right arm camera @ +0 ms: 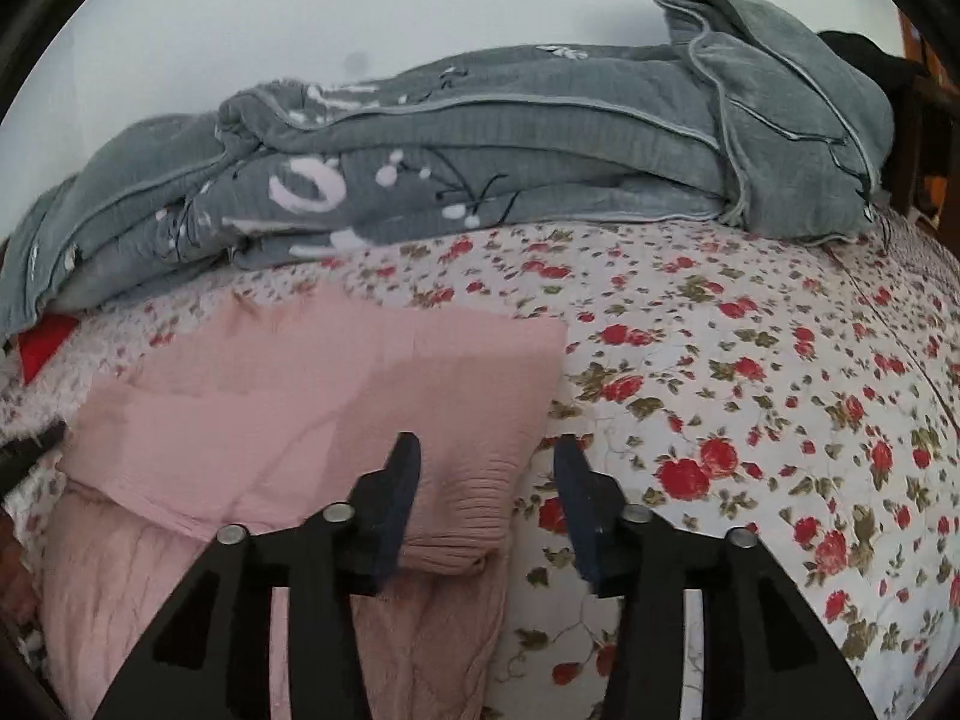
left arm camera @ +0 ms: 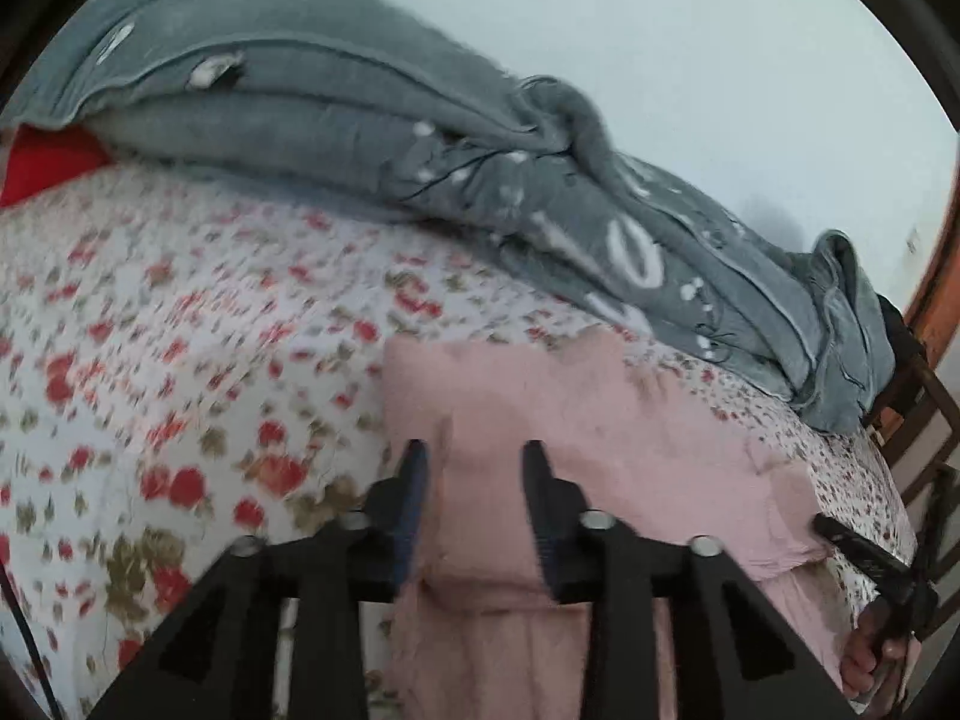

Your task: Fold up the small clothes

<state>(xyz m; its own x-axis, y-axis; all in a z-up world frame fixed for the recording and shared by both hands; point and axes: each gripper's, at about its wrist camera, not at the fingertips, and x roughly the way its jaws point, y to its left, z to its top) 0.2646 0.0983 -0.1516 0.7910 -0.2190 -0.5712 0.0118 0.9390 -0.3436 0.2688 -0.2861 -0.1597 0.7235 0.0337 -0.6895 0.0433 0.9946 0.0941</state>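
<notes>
A pink knit garment (left arm camera: 570, 420) lies partly folded on the flowered bedspread (left arm camera: 180, 330). In the left wrist view my left gripper (left arm camera: 474, 450) is open just above the garment's left part, with pink cloth showing between the fingers. In the right wrist view the garment (right arm camera: 300, 384) has a folded layer on top with a ribbed cuff (right arm camera: 474, 516) at its right end. My right gripper (right arm camera: 486, 444) is open over that right edge, its left finger over the cloth and its right finger over the bedspread (right arm camera: 750, 390). The right gripper's tip also shows at the garment's right edge in the left wrist view (left arm camera: 840, 534).
A grey patterned blanket (left arm camera: 420, 180) is bunched along the back of the bed against a pale wall; it also shows in the right wrist view (right arm camera: 480, 138). A red item (left arm camera: 42, 162) lies under its left end. A wooden frame (left arm camera: 924, 414) stands at the right.
</notes>
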